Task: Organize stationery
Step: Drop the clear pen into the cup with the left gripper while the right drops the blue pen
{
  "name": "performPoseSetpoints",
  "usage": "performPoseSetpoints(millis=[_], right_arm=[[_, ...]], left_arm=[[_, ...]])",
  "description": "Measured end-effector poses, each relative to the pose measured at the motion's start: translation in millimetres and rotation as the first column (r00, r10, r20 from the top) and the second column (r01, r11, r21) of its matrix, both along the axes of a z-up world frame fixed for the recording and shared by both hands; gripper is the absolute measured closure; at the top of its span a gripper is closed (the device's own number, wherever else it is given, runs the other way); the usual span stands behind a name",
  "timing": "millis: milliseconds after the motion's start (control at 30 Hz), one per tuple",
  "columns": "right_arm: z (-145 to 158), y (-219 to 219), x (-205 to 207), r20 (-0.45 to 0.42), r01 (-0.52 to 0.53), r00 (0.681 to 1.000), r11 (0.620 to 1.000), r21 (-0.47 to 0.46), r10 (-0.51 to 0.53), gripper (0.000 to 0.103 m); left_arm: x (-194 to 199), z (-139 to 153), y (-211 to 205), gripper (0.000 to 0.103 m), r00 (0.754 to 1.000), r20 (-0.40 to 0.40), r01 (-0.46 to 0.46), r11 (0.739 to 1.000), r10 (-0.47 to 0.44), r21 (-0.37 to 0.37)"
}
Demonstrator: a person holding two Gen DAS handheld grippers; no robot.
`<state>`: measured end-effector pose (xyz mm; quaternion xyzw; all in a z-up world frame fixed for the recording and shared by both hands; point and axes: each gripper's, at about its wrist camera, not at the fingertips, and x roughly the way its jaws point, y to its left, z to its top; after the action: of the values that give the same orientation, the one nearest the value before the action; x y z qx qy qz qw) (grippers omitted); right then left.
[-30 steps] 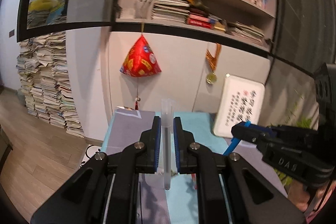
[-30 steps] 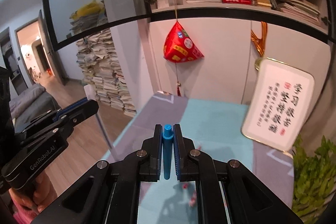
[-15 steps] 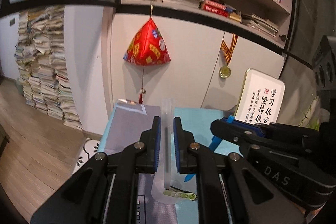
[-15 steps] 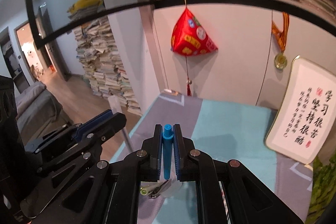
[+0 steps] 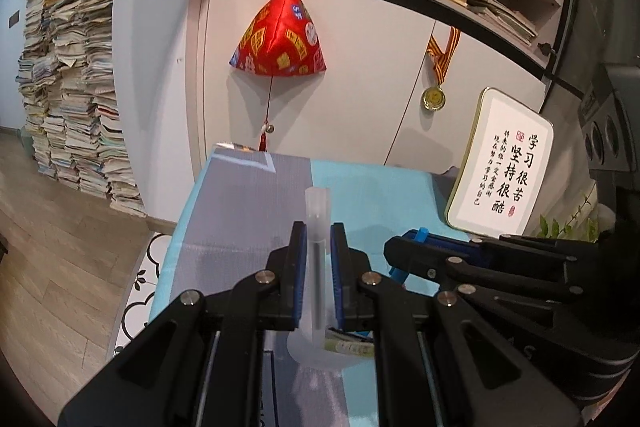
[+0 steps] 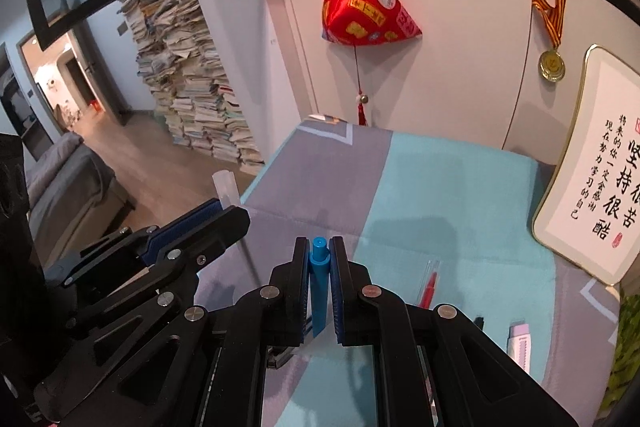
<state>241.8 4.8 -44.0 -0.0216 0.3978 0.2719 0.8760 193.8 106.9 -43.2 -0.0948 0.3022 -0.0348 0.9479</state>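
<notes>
My left gripper (image 5: 318, 239) is shut on a clear frosted pen (image 5: 317, 219) held upright above the table. A frosted round holder (image 5: 316, 351) with a green-labelled item (image 5: 350, 347) in it shows just below the jaws. My right gripper (image 6: 319, 251) is shut on a blue pen (image 6: 319, 283), also upright. In the left wrist view the right gripper (image 5: 404, 247) is close on the right; in the right wrist view the left gripper (image 6: 224, 215) is close on the left with the clear pen (image 6: 226, 189). A red pen (image 6: 430, 285) lies on the table.
The table has a grey and turquoise cloth (image 6: 440, 187). A framed calligraphy panel (image 6: 596, 171) leans at the right. A lilac eraser-like item (image 6: 519, 345) lies by the green plant (image 6: 628, 339). A red hanging ornament (image 5: 280, 35) and medal (image 5: 434, 95) hang on the cabinet behind.
Both grippers have tilted down toward the table and drawn closer together. Each still holds its pen. The holder and the table's items have come into view.
</notes>
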Motion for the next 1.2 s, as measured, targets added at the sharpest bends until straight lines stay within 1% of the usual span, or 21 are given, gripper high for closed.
performPoseSetpoints(millis=[367,567,633,800,833,867,933,1067,1200], right_arm=[[-6,1,-2,-0.034,0.000,0.999,1.000,-0.015,-0.001,0.092],[-6,-2,-2,-0.060,-0.005,0.998,1.000,0.008,0.005,0.092],[-5,-4,-4,-0.071,-0.008,0.997,1.000,0.022,0.010,0.092],[-2,-7,-9,-0.070,-0.012,0.997,1.000,0.021,0.014,0.092],[0,-9,-10,-0.067,-0.011,0.998,1.000,0.026,0.012,0.092],[1,-10,-12,-0.063,-0.009,0.998,1.000,0.030,0.011,0.092],[4,-12,-14,-0.053,-0.005,0.999,0.999,0.033,0.007,0.092],[9,-18,-21,-0.045,0.001,0.999,0.999,0.043,0.001,0.092],[9,-22,-25,-0.060,-0.006,0.998,0.999,0.041,0.008,0.092]], left_arm=[[-1,-14,-1,0.093,0.999,-0.043,0.002,1.000,-0.002,0.005],[-2,-19,0,0.092,0.998,-0.063,0.001,1.000,-0.001,-0.002],[-3,-19,1,0.092,0.998,-0.062,0.000,1.000,0.000,-0.009],[-6,-15,0,0.092,0.998,-0.067,0.004,1.000,-0.005,-0.014],[-7,-14,0,0.089,0.998,-0.066,0.005,1.000,-0.005,-0.014],[-8,-12,0,0.083,0.998,-0.064,0.003,1.000,-0.004,-0.015],[-12,-10,0,0.077,0.999,-0.051,-0.004,1.000,0.003,-0.016],[-21,-3,1,0.076,0.999,-0.034,-0.008,1.000,0.007,-0.015],[-31,2,-2,0.076,1.000,-0.020,-0.007,1.000,0.007,-0.014]])
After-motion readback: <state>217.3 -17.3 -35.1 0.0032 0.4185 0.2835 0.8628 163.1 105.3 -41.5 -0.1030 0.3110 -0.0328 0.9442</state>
